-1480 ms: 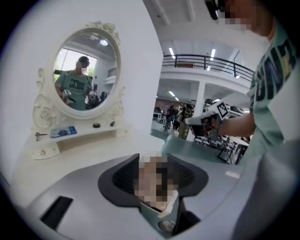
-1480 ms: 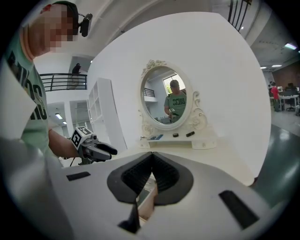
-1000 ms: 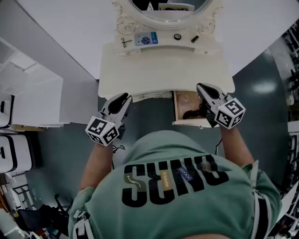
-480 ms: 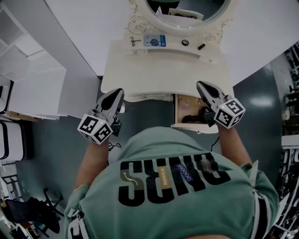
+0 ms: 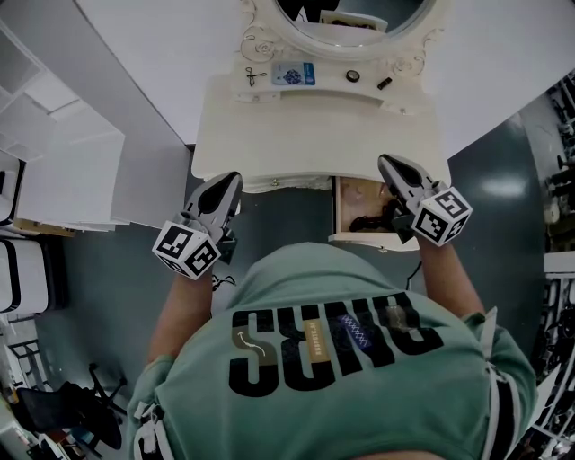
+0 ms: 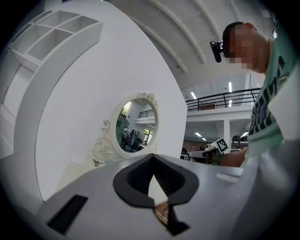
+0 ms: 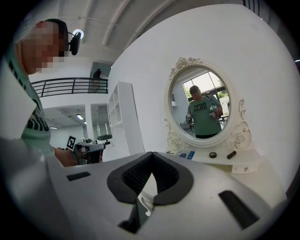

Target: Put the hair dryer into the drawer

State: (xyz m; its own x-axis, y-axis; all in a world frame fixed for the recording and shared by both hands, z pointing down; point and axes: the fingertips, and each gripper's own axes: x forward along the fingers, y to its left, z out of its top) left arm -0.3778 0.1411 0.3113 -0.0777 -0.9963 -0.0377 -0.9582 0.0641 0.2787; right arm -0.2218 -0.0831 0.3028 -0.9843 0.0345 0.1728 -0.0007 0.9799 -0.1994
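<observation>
Both pairs of jaws are pressed together with nothing between them. The left gripper (image 5: 228, 182) hovers at the table's (image 5: 314, 135) front edge, the right gripper (image 5: 390, 166) above the open drawer (image 5: 359, 239), where the dark hair dryer (image 5: 370, 219) lies.

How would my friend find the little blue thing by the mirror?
Find the cream dressing table with the oval mirror. On the narrow shelf under the mirror lies a flat blue-and-white packet, left of the middle. It is the only blue thing; the small round pot nearby is black.
</observation>
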